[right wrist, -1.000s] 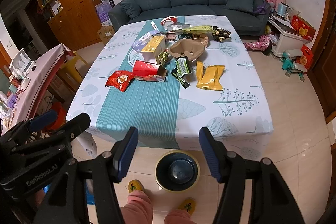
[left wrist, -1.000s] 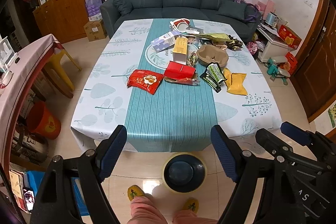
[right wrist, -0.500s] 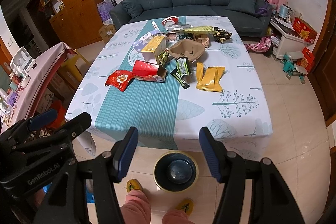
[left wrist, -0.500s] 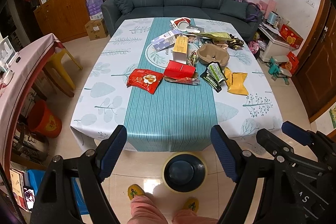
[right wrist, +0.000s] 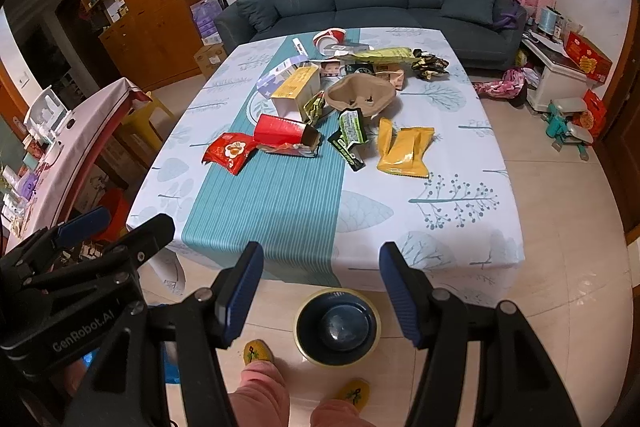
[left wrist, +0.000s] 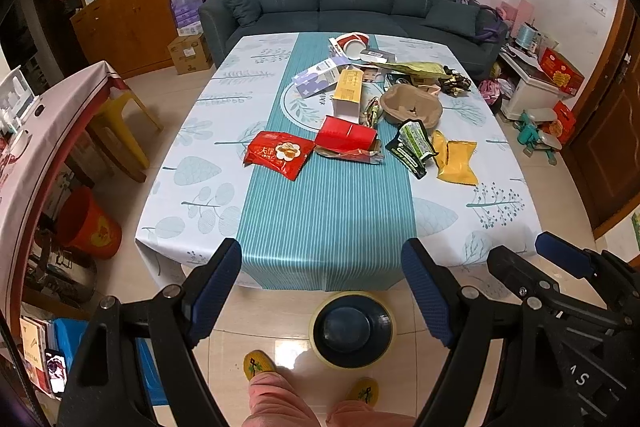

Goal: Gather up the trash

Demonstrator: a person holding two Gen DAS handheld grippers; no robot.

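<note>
Both grippers held high and back from the table, jaws wide apart, nothing in either: left gripper (left wrist: 322,291), right gripper (right wrist: 320,291). Reads as a survey stance before the first pick; nothing looks collected yet.

Directly below and between the fingers: a dark round bin (left wrist: 352,329) with a yellowish rim on the floor tiles, just short of the near table edge. Likely parked there so trash can be dropped straight down off the table.

Ahead of the fingers: the table (left wrist: 188,179), cloth with a teal striped runner, near half bare.

Further ahead, the trash lies clustered mid-table. Closest, slightly left of the left gripper's centre line: a flat red snack packet (left wrist: 278,154), crinkly film. Beside it a red carton (left wrist: 346,137), open-ended. To the right, a green-black wrapper (left wrist: 412,145) and a yellow pouch (left wrist: 456,161). Beyond: a brown pulp cup tray (left wrist: 412,105), a yellow-topped box (left wrist: 348,93), then assorted packaging toward the far edge.
</note>
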